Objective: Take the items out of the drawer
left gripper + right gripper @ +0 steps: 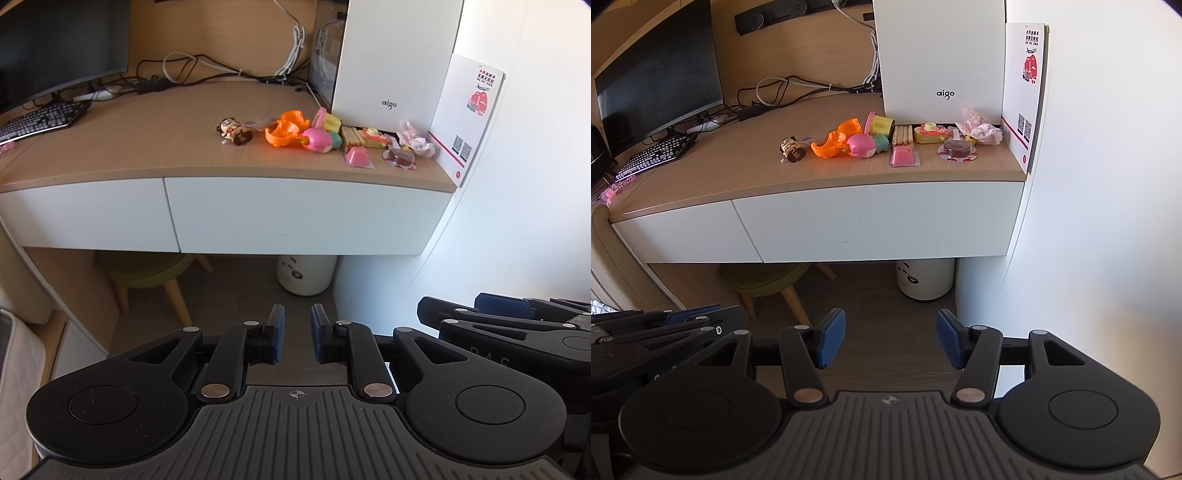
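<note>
Two white drawer fronts run under the wooden desk top; the right drawer [306, 216] [879, 221] is closed. Small toys lie on the desk above it: a figurine [233, 132] [792, 149], an orange shell [284, 130] [833, 142], a pink round toy [317, 139] [860, 146], a pink block [357, 157] [903, 156]. My left gripper [297, 334] hangs well in front of the drawer, open by a narrow gap with nothing between its blue pads. Beside it, my right gripper [891, 339] stands open wider and empty.
A white box marked aigo [391, 59] [942, 55] and a leaflet [471, 118] stand at the desk's right end against a white wall. A monitor [661, 77] and keyboard [655, 155] sit left. Under the desk are a green stool [764, 280] and white bin [925, 278].
</note>
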Tool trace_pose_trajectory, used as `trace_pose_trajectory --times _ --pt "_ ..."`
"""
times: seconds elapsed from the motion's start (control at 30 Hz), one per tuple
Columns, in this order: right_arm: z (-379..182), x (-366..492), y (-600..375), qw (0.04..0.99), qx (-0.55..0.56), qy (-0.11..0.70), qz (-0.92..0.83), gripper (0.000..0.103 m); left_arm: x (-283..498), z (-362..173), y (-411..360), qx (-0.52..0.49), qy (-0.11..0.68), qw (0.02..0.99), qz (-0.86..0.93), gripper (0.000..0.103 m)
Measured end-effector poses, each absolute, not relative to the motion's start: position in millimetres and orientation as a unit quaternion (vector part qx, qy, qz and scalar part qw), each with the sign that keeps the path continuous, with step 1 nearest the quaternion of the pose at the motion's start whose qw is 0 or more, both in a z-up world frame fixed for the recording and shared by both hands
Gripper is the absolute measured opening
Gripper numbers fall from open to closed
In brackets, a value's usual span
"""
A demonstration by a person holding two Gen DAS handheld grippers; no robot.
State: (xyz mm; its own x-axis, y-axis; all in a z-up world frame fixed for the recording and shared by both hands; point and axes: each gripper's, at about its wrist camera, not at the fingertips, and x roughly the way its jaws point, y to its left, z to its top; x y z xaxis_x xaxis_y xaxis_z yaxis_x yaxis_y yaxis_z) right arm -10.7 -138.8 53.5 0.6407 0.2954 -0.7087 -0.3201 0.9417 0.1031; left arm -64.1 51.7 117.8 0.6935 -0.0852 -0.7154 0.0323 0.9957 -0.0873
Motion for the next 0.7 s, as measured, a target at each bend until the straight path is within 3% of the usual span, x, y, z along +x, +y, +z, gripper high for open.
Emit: trace_pose_trajectory --times 0.7 --pt "52.8 -10.2 -140.1 0.905 -0.015 0.389 0.171 0.055 -64.1 118.1 50.5 -0.034 0.391 0.919 -0.031 0.017"
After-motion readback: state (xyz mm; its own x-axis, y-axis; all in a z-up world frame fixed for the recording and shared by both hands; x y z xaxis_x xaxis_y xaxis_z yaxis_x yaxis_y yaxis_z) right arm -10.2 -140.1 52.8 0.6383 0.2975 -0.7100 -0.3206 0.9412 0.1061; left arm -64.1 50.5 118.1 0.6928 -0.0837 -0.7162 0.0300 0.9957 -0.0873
